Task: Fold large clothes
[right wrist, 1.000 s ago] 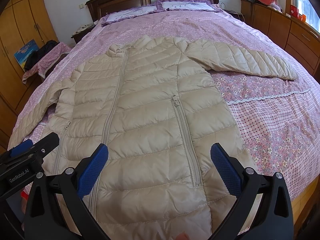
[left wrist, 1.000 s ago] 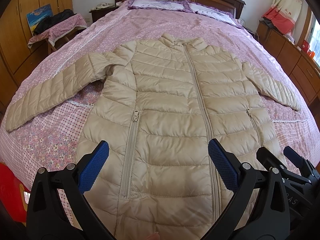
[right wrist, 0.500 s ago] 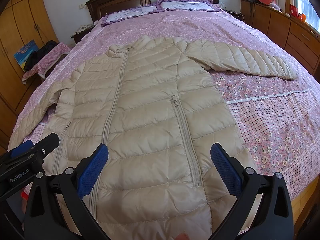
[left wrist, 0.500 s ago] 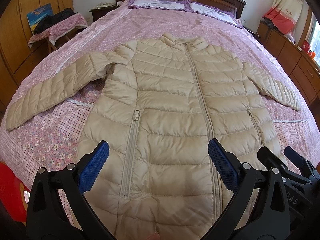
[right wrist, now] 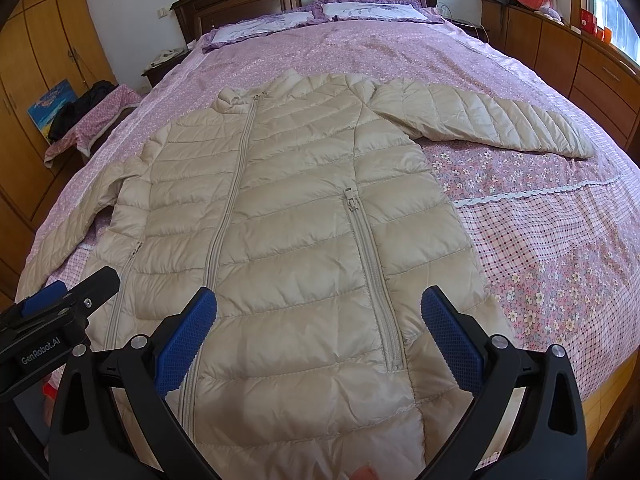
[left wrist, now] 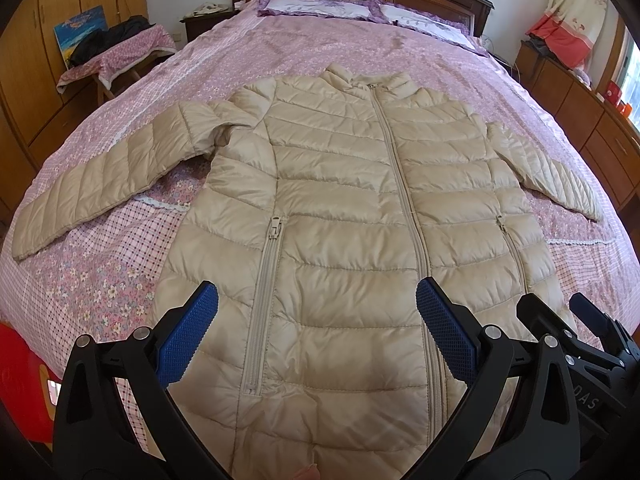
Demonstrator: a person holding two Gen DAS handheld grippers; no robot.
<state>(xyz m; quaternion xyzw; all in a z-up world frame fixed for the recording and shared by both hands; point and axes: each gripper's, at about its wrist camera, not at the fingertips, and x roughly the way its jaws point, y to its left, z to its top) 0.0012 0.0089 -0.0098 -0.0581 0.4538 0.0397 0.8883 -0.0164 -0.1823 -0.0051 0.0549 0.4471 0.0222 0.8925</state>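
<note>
Soft daylight fills both views — it enters from the window (right wrist: 612, 12) at the right edge, blown out to white. Shadows are faint. Focus is sharp throughout; fisheye bending curves the bed (left wrist: 320, 48) and blackens the corners.

Beige puffer coat (left wrist: 340, 208) flat on bed (left wrist: 320, 40), L gripper (left wrist: 318, 332) fingers (left wrist: 188, 336) apart.

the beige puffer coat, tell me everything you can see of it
The puffer coat is long, beige and slightly shiny, quilted in puffy horizontal bands. It lies flat and face up on the pink floral bedspread, collar toward the headboard, hem toward the cameras. The front zipper is closed up to the stand collar, and both pocket zippers look closed. Both sleeves are spread out to the sides. The left claw and right claw are open above the hem; neither grips it.
</note>
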